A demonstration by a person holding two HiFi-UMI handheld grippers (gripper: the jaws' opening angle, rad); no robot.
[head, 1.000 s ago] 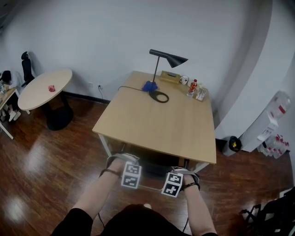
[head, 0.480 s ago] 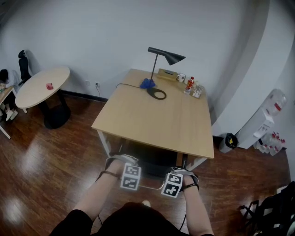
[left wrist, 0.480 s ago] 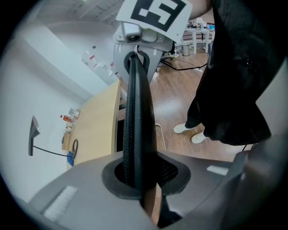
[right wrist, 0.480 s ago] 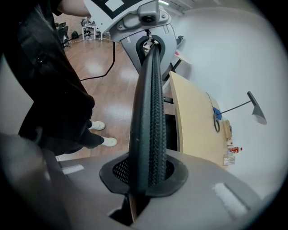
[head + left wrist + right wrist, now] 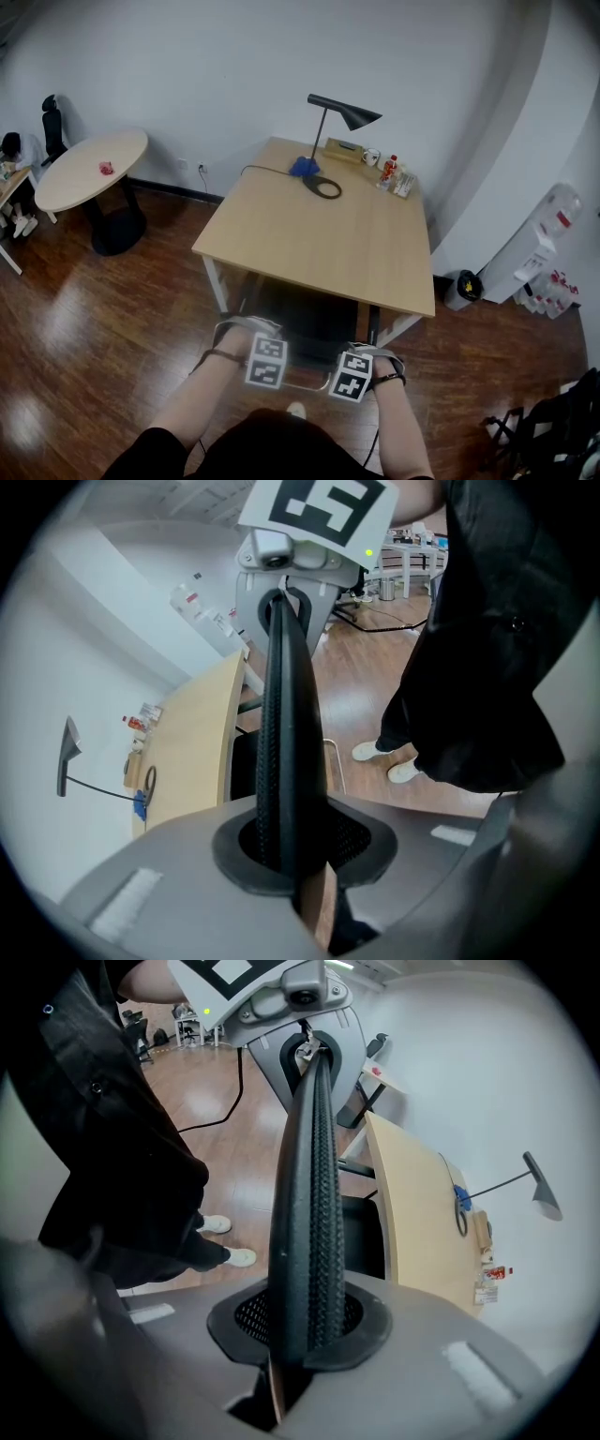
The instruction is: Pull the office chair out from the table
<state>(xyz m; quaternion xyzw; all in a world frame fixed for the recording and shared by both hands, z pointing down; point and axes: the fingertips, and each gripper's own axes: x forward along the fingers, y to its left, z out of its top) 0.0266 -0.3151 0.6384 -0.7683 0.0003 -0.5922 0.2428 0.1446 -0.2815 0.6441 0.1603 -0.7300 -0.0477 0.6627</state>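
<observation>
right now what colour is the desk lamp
The desk lamp is black, clearest in the head view.

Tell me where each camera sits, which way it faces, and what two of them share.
Head view: on the person's head, facing steeply down at the table and office chair; both forearms, left tongs and right tongs show.
Left gripper view: on the left tongs, looking along the clamped back rim toward the right tongs; the person's dark clothing shows.
Right gripper view: on the right tongs, looking along that rim toward the left tongs.
Shared: both gripper views show rim, table, clothing.
</observation>
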